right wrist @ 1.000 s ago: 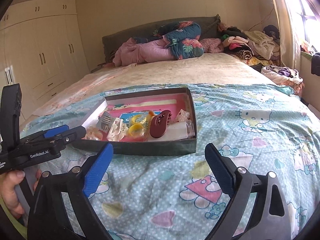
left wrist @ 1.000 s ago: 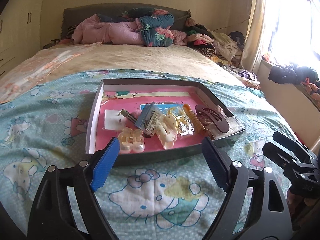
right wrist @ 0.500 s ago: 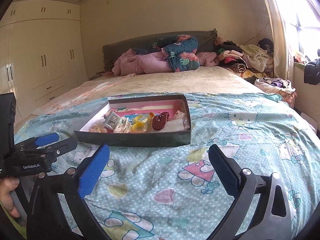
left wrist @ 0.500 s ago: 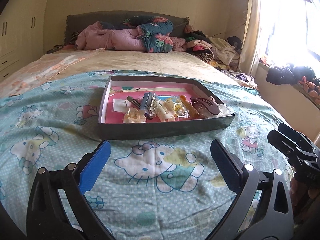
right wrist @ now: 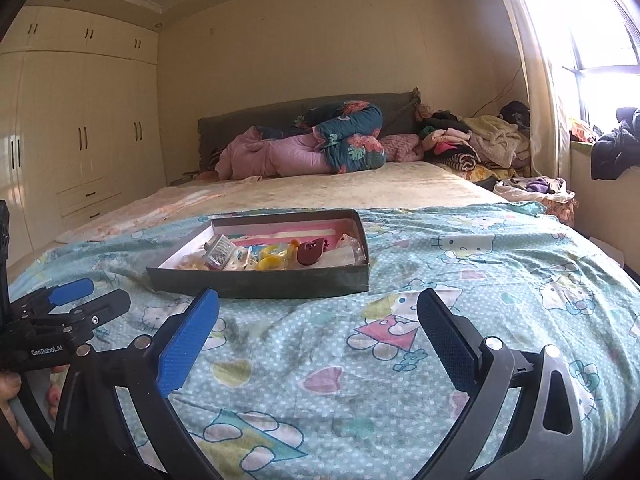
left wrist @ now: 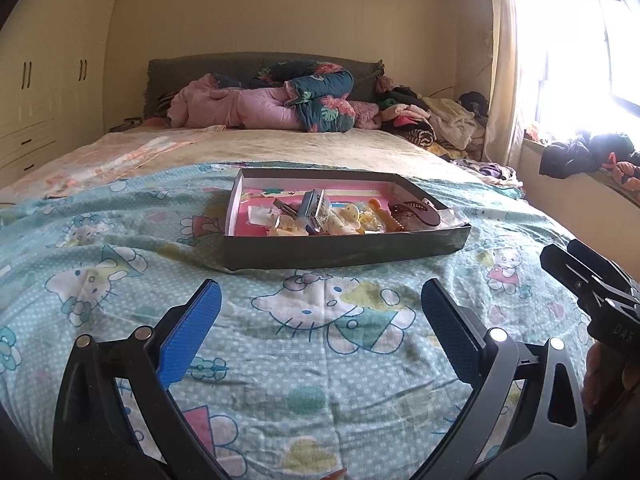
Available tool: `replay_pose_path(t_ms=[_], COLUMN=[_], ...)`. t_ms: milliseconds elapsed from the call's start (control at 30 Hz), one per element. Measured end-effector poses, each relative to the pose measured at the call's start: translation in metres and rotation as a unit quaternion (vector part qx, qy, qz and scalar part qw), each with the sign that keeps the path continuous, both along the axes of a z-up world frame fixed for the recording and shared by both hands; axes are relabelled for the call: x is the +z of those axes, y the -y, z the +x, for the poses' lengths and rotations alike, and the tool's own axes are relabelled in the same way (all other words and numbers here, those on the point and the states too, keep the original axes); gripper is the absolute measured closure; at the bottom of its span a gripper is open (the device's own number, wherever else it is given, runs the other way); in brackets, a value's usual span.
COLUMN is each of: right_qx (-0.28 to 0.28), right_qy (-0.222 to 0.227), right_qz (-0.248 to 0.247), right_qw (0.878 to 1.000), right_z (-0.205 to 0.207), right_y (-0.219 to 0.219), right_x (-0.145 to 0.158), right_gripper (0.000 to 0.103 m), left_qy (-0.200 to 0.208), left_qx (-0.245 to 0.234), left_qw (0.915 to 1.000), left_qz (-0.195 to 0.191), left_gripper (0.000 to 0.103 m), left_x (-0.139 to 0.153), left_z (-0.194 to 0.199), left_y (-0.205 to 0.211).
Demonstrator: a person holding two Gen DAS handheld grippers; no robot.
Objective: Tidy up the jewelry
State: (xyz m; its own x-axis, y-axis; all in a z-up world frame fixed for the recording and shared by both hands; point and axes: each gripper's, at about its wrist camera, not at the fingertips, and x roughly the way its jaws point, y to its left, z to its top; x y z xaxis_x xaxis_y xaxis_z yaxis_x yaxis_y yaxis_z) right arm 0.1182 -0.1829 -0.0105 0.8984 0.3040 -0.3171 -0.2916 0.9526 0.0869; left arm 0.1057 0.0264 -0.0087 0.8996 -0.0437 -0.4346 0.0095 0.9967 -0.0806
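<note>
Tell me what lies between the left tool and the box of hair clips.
Only bare cartoon-print blanket separates the left tool from the box, seen in the left wrist view.

The right gripper [right wrist: 318,322] hangs over the cartoon-print sheet [right wrist: 500,280], jaws wide apart with nothing between them. Ahead lies a shallow dark box [right wrist: 260,282] with a pink floor, holding a heap of small items, among them a maroon hair clip [right wrist: 311,254]. At the left edge, the left gripper [right wrist: 70,304] juts in, a hand [right wrist: 12,404] below it.
</note>
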Motion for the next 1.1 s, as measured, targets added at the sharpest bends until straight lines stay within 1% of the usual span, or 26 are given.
replay_pose_path(t_ms=[133,300,467,733,1100], right_qx=[-0.010,-0.003,0.000,0.007,0.006], right_qy=[0.023,0.021,0.029,0.027,0.024], right_qz=[-0.013,-0.017,-0.015,-0.017,-0.019], right_qw=[1.000,1.000,0.999,0.999,1.000], right_z=[-0.0063,-0.0056,-0.0100,-0.0105,-0.0094], right_y=[0.0005,-0.0014,-0.0030,-0.0060,-0.0067], right_x=[-0.0038,-0.0080,-0.0062,-0.0062,-0.0067], right_gripper=[0.006,0.006,0.006,0.006,0.006], left_qy=[0.005,0.005,0.010,0.008,0.008], left_qx=[0.005,0.007,0.011,0.016,0.019], left_qw=[1.0000,0.9999,0.9999,0.9998,0.9998], left_qz=[0.005,0.012,0.006,0.001,0.004], left_gripper=[0.011,0.011,0.011,0.011,0.011], left_x=[-0.0015,-0.0048,-0.0031,-0.0014,-0.0009], left_z=[-0.0024,-0.0038,-0.0061,-0.0061,-0.0055], left_y=[0.0008,0.0021,-0.0002,-0.0017,-0.0013])
